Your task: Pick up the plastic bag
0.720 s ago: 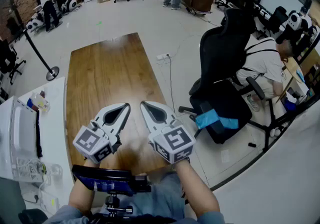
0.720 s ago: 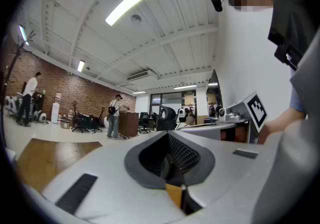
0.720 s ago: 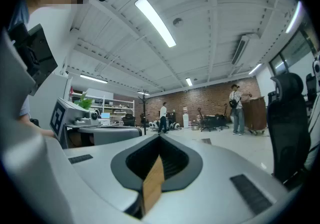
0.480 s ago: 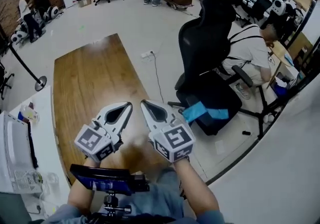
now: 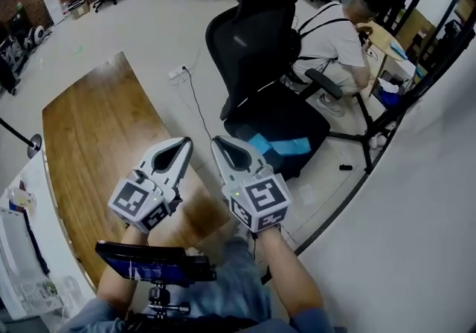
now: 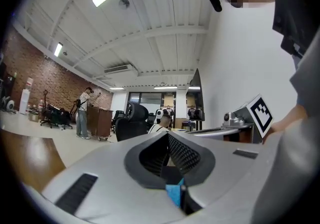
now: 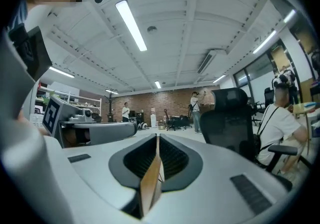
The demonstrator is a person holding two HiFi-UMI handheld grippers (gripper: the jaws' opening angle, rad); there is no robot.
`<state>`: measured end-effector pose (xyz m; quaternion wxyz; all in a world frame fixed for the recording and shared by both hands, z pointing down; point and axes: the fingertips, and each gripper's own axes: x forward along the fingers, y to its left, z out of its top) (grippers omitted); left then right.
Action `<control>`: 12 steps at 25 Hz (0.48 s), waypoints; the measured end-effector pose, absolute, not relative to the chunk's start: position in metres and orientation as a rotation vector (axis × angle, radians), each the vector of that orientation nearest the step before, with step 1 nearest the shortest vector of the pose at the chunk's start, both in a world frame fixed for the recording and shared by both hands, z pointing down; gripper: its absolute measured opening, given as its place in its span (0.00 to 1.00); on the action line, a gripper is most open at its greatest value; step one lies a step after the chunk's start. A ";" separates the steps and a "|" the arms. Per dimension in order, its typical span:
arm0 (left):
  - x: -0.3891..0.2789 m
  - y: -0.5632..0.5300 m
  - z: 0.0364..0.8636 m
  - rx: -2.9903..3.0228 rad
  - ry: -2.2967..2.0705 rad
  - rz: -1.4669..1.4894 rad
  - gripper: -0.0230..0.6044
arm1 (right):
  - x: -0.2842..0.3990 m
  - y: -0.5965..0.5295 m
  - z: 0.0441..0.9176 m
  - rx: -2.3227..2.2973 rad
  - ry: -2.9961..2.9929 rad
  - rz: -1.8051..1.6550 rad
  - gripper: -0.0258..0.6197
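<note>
Glossy wood tabletop (image 5: 89, 131), smooth grey left tongs (image 5: 182, 145), right tongs (image 5: 218, 144), both closed

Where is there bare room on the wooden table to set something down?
The whole wooden table is bare, far edge to the left claw and right claw by its near end. Crowded: white desk at its left, office chair at its right.

A long brown wooden table (image 5: 97, 131) stands on a pale grey polished floor (image 5: 149, 34), with a black mesh-backed office chair (image 5: 253, 41) near its right side. A red brick wall (image 7: 165, 99) closes the far end, and long white tube lights (image 7: 131, 24) run along the white ribbed ceiling (image 7: 200, 13).
</note>
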<state>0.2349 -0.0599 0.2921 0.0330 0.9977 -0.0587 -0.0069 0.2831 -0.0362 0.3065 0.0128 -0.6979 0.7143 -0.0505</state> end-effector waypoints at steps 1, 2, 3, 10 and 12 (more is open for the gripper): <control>0.244 -0.058 0.292 3.073 -0.169 -0.022 0.04 | 0.291 -0.034 0.308 -2.198 2.217 -0.153 0.08; 0.252 -0.056 0.294 3.078 -0.161 -0.029 0.05 | 0.298 -0.031 0.309 -2.215 2.209 -0.151 0.08; 0.259 -0.054 0.296 3.083 -0.154 -0.036 0.04 | 0.304 -0.029 0.310 -2.226 2.200 -0.151 0.08; 0.289 -0.051 0.310 3.079 -0.128 -0.029 0.04 | 0.335 -0.023 0.322 -2.261 2.146 -0.175 0.08; 0.295 -0.051 0.314 3.072 -0.134 -0.015 0.05 | 0.344 -0.021 0.329 -2.267 2.123 -0.202 0.08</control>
